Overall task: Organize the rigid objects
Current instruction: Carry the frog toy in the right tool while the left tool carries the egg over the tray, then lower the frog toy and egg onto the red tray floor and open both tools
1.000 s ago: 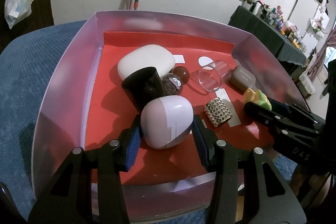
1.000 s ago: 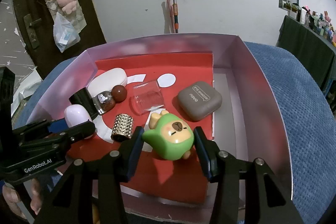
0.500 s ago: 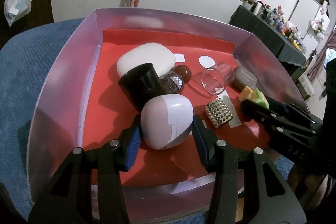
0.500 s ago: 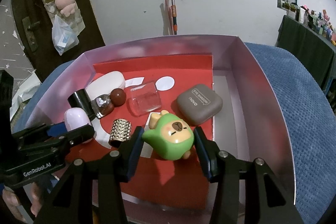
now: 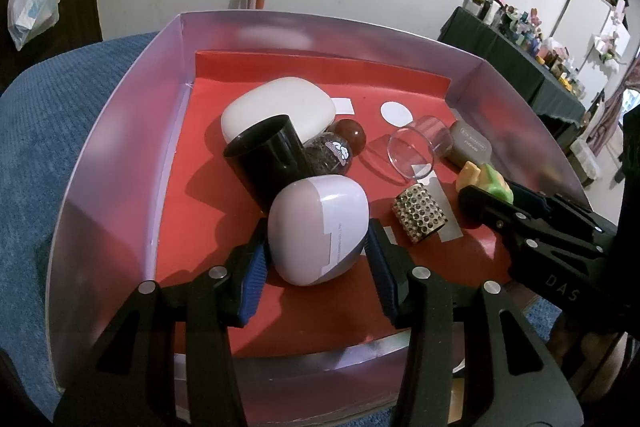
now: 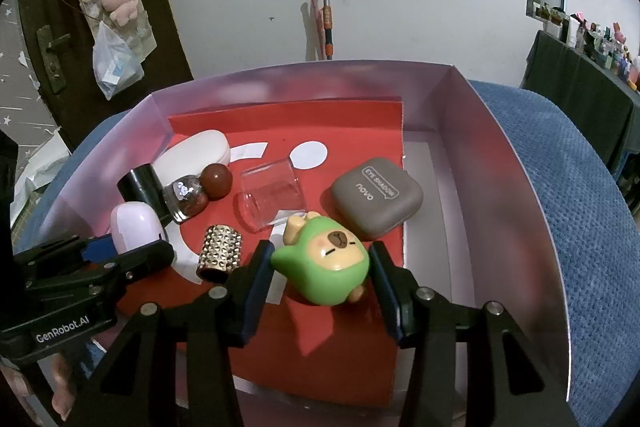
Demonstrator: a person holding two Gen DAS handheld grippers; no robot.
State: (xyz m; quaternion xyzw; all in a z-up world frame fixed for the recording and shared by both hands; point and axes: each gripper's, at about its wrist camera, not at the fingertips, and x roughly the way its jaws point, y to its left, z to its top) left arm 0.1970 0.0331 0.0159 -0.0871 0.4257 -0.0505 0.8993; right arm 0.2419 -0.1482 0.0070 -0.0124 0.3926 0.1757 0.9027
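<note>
- Left gripper [image 5: 318,255]: clamped on the lilac case [image 5: 318,229], blue pads pressed to both its flanks. The case sits at the near left of the red mat [image 5: 208,219], long axis running away from the camera and leaning a little left, label side up.
- Right gripper [image 6: 320,269]: clamped on the green figurine [image 6: 322,265] at the mat's near right. The figurine lies on its back, face up, head and yellow ears toward the far side, feet toward the gripper.
- Studded gold cylinder [image 6: 221,251]: on its side between the two grippers, long axis pointing near to far.
- Black cup [image 5: 266,157]: tilted, just behind the lilac case and touching it.
- Glitter bottle [image 6: 186,201] and brown ball [image 6: 216,180]: side by side behind the cup.
- Clear glass [image 6: 272,197]: on its side mid-mat, open end to the left.
- Grey compact [image 6: 376,201]: flat at the mat's right edge, lettering up.
- White case [image 5: 280,113]: far left, long axis across the mat.
- Pink box [image 6: 516,211]: holds the mat and everything above, on a blue cloth [image 6: 592,227].
</note>
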